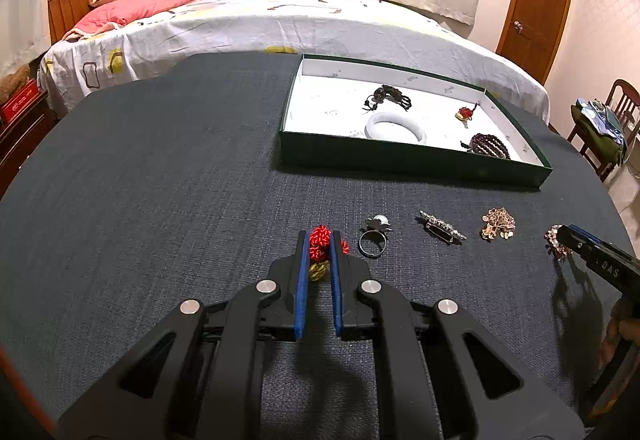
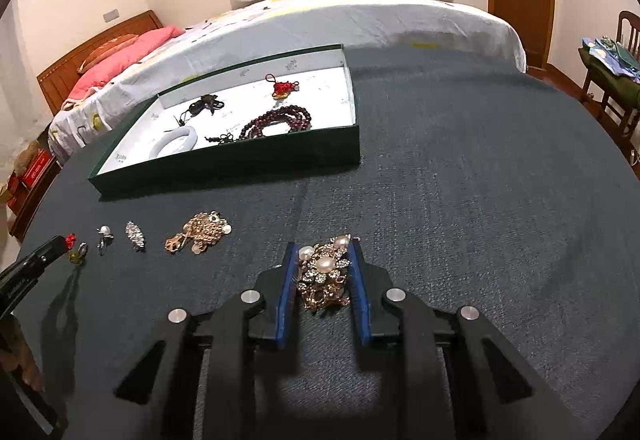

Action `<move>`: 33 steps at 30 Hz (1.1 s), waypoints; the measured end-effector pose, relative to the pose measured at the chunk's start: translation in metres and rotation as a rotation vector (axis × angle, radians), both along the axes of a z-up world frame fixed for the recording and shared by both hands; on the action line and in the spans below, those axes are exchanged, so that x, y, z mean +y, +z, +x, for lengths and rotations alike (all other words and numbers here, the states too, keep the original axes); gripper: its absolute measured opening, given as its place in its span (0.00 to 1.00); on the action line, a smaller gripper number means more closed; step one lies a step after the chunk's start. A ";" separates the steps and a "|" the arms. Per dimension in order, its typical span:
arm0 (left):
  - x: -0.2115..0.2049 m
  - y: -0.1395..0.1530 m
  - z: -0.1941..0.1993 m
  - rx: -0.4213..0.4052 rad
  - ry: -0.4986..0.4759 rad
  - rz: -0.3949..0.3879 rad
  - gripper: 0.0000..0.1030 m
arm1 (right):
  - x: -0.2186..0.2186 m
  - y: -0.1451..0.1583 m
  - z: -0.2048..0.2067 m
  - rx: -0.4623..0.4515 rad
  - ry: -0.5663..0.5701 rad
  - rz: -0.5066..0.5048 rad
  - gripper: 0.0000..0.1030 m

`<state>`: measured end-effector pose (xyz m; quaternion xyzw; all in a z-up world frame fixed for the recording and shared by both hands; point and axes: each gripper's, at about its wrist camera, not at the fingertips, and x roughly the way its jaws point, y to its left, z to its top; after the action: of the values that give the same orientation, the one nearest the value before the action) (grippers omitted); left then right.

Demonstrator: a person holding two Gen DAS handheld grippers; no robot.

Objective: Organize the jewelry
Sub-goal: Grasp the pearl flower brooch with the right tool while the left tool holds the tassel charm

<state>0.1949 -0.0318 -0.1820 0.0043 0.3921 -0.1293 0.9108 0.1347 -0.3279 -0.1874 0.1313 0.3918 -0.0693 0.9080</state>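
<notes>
left tool [image 1: 319, 240] grips red knot [image 1: 320, 238]; right tool [image 2: 321, 254] straddles pearl brooch [image 2: 323, 272].

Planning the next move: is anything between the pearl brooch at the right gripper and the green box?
Nothing visible blocks it. The pearl brooch sits between the right gripper's fingers, and only bare dark cloth lies between it and the green box's near wall. The gold brooch lies off to the left.

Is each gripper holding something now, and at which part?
The left gripper is shut on the red knot ornament, at its red knotted part. The right gripper brackets the pearl brooch at its sides; a firm hold cannot be told.
</notes>
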 end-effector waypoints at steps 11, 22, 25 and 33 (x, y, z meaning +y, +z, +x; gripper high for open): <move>-0.002 0.003 -0.001 -0.011 -0.003 -0.003 0.10 | 0.008 0.013 -0.004 -0.049 0.023 -0.010 0.25; -0.015 0.047 -0.006 -0.102 -0.036 -0.047 0.10 | 0.017 0.063 -0.008 -0.177 0.065 -0.008 0.14; -0.021 0.062 -0.003 -0.134 -0.054 -0.061 0.10 | 0.021 0.080 -0.004 -0.222 0.079 -0.031 0.09; -0.037 0.068 0.005 -0.150 -0.077 -0.067 0.10 | 0.025 0.070 0.007 -0.180 0.099 -0.041 0.06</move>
<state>0.2000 -0.0689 -0.1143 -0.0013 0.3176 -0.1767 0.9316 0.1422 -0.3027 -0.1175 0.0987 0.3130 -0.0206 0.9444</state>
